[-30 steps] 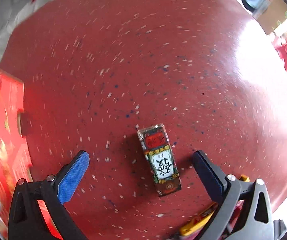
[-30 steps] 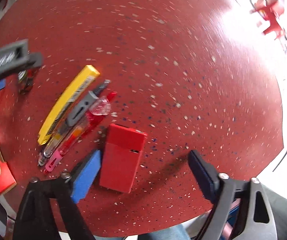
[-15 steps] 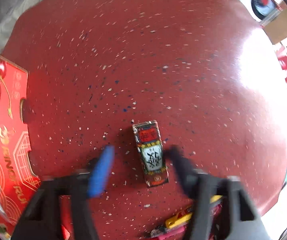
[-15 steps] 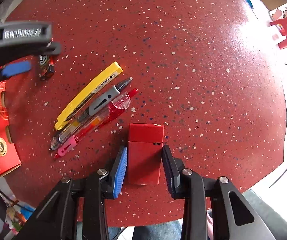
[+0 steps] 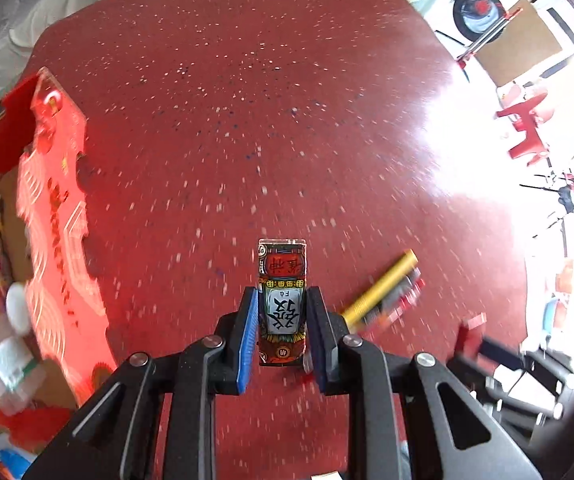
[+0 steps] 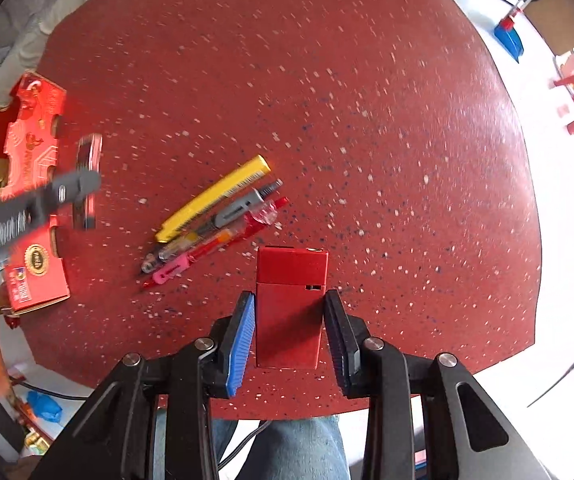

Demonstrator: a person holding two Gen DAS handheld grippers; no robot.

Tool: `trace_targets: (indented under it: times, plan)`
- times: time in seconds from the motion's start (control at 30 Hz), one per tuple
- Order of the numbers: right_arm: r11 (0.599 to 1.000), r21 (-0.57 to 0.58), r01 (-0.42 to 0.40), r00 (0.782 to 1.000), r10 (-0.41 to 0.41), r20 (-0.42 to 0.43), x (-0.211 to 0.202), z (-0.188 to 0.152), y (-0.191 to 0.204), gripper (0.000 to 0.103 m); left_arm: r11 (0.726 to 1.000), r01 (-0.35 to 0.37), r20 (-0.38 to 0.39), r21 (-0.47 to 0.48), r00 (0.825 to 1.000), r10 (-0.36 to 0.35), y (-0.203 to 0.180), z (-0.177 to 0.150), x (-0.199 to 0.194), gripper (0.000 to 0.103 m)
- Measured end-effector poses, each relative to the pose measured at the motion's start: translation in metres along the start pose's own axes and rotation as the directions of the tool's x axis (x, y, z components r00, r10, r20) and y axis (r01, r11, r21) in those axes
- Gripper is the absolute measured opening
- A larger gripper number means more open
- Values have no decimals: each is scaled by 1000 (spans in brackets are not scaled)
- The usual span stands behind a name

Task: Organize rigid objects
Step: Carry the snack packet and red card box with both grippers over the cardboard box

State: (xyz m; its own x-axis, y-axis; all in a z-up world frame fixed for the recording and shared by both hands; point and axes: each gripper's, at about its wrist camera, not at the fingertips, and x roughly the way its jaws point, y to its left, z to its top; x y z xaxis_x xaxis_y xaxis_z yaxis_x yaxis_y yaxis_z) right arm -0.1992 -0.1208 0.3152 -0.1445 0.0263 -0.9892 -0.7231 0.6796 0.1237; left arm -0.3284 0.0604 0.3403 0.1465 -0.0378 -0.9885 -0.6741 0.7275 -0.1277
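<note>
Washing machine [image 5: 474, 12], red stool [image 5: 525, 130] beyond table.

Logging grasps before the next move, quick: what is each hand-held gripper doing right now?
Left hand-held gripper: jaws just closed, shut on the patterned small box.
Right hand-held gripper: shut on the plain red box.

Left wrist fisheye looking steeply down along its fingers [image 5: 247, 336] at the speckled red table [image 5: 247, 128], right wrist fisheye likewise [image 6: 327, 100], both close above it, sharing the yellow cutter [image 5: 379, 288] [image 6: 215, 196] and red cardboard box [image 5: 55, 216] [image 6: 31, 148].
</note>
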Motion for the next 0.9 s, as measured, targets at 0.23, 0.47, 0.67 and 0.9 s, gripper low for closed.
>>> trace_targets:
  times: [0.23,0.47,0.67,0.9]
  plan:
    - [996,-91,-4,999,9,47,-20,14,35,36,999,20,34,48,999,-21,-20,-43,-39,26]
    - [983,-185,-1,996,17,84,-24,16,52,36,1000,29,100,9,994,-30,5,-44,-49,26]
    - [967,-254,8,993,22,115,-37,20,79,36,999,21,169,-41,985,-14,12,-45,-60,26]
    - [945,-327,7,989,42,143,-53,20,116,36,994,7,223,-113,975,18,43,-56,-77,26]
